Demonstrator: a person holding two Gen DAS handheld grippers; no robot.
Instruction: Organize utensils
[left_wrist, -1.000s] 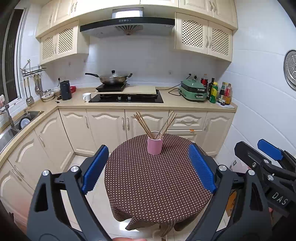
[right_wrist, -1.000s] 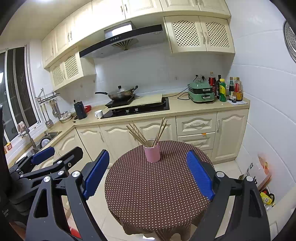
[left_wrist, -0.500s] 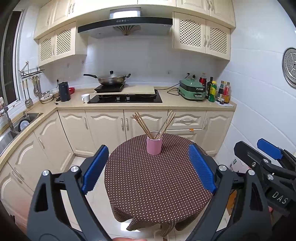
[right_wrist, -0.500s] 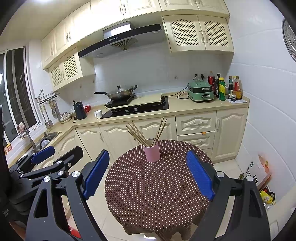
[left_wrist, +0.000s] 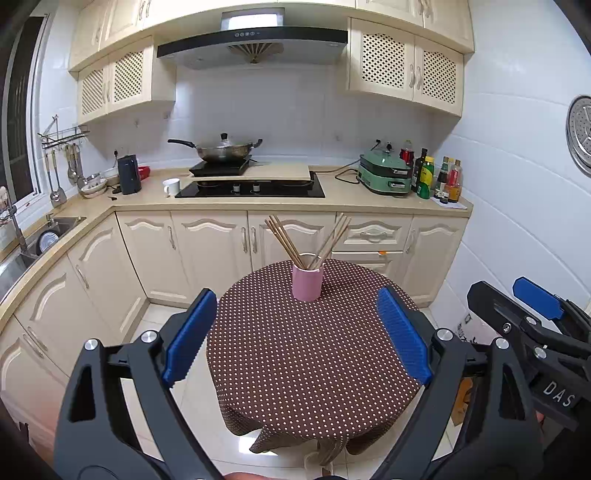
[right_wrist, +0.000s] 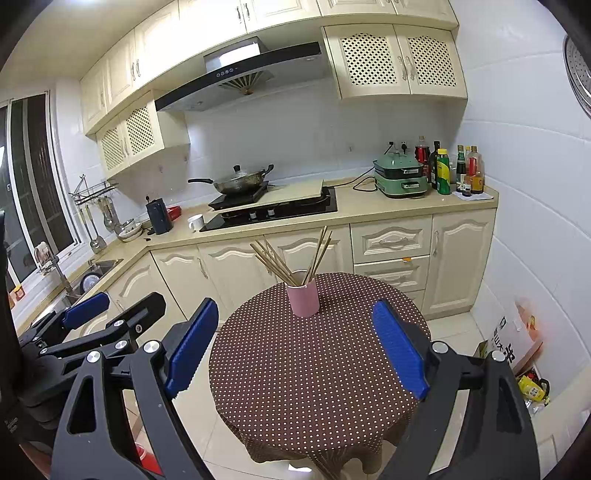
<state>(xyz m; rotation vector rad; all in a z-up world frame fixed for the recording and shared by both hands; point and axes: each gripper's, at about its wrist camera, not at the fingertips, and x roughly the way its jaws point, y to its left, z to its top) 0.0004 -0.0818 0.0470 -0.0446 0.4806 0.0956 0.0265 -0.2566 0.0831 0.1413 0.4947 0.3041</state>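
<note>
Small kitchen, cream cabinets all round, and in the middle a round table (left_wrist: 310, 369) under a brown cloth with white dots. Both tools hover on the near side of it, side by side. The left gripper (left_wrist: 295, 332) has its blue pads spread wide, nothing between them. The right gripper (right_wrist: 295, 343) is the same, fingers far apart and holding nothing. On the far part of the table stands a pink cup (left_wrist: 307, 282), upright, with wooden chopsticks (left_wrist: 284, 240) fanned out of it in two bunches, one leaning left, one leaning right. Behind, along the counter, a black cooktop (left_wrist: 251, 189) carries a lidded wok (left_wrist: 221, 149); a white mug (left_wrist: 172, 186) and a dark kettle (left_wrist: 129, 174) sit to its left. To the right, a green electric cooker (left_wrist: 385, 173) beside a cluster of sauce bottles (left_wrist: 436, 177). A range hood (left_wrist: 251, 40) hangs above, and a sink (left_wrist: 44, 236) runs along the left wall.
</note>
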